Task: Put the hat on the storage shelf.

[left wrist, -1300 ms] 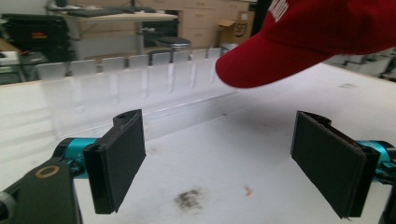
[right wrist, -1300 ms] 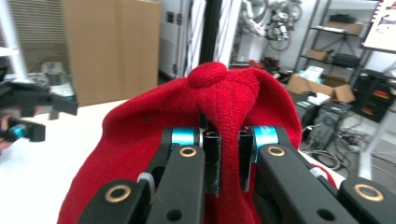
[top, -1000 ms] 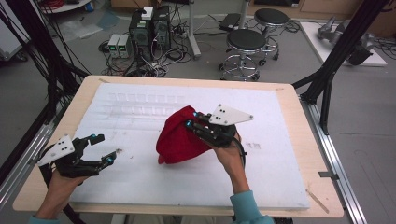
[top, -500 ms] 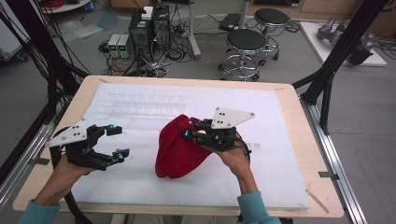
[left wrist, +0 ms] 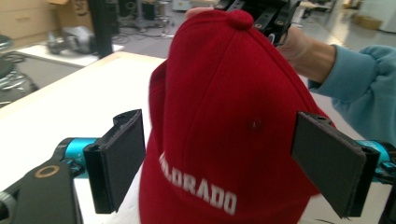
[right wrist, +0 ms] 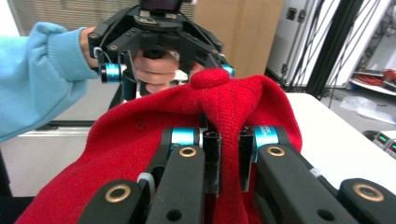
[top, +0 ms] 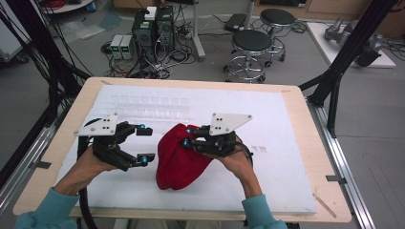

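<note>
Cap point(top: 179, 160) pinched by right gripper point(top: 187, 136); inside seemingly hidden.

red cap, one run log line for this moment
red cap: pinched by right hand-held gripper | left hand-held gripper: open, beside cap | cap base on white mat

A light wooden worktop point(top: 305, 124) carries a large white foam sheet point(top: 267, 176) that covers nearly all of its surface, leaving a bare wood border. A red cap point(top: 179, 160) rests on the sheet near its middle.
</note>
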`<state>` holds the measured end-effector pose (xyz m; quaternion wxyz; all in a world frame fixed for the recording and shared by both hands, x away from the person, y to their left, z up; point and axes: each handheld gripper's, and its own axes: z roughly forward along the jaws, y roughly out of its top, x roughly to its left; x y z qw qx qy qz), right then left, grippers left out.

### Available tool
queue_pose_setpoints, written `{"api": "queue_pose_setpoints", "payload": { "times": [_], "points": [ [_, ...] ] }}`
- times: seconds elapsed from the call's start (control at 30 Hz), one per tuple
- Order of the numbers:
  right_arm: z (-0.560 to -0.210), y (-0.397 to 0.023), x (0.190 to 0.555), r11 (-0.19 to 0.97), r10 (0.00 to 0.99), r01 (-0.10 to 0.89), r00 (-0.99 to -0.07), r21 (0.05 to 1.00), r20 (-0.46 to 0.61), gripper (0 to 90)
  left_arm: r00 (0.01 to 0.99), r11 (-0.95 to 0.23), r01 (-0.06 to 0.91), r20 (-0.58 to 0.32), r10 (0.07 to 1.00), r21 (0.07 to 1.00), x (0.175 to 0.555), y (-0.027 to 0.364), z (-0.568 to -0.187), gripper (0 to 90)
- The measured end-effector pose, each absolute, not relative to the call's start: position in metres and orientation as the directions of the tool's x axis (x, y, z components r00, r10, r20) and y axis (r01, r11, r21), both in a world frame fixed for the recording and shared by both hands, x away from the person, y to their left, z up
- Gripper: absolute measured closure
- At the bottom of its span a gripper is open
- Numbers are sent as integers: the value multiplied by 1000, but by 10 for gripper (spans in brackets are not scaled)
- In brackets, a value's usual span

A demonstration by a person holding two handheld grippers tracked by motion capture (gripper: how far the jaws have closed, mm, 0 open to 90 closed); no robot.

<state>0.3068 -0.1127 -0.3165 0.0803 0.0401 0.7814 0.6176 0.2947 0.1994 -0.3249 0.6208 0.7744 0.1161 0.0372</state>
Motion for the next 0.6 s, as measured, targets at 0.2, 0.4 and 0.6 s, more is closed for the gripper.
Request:
{"api": "queue_pose_setpoints", "payload": {
  "times": [0.2,0.4,0.6],
  "points": [
    [-318,-111,306,258,136,-43,-987,965,-80,864,981,-200,142,-110,160,969,300,188,-327,166],
    [-319,-107,307,270,113,-54,-990,961,-87,864,983,-241,159,-130,129,958,304,177,-332,161],
    [-321,-104,308,276,104,-54,-991,960,-85,863,978,-279,189,-155,139,942,307,169,-336,171]
  ]
}}
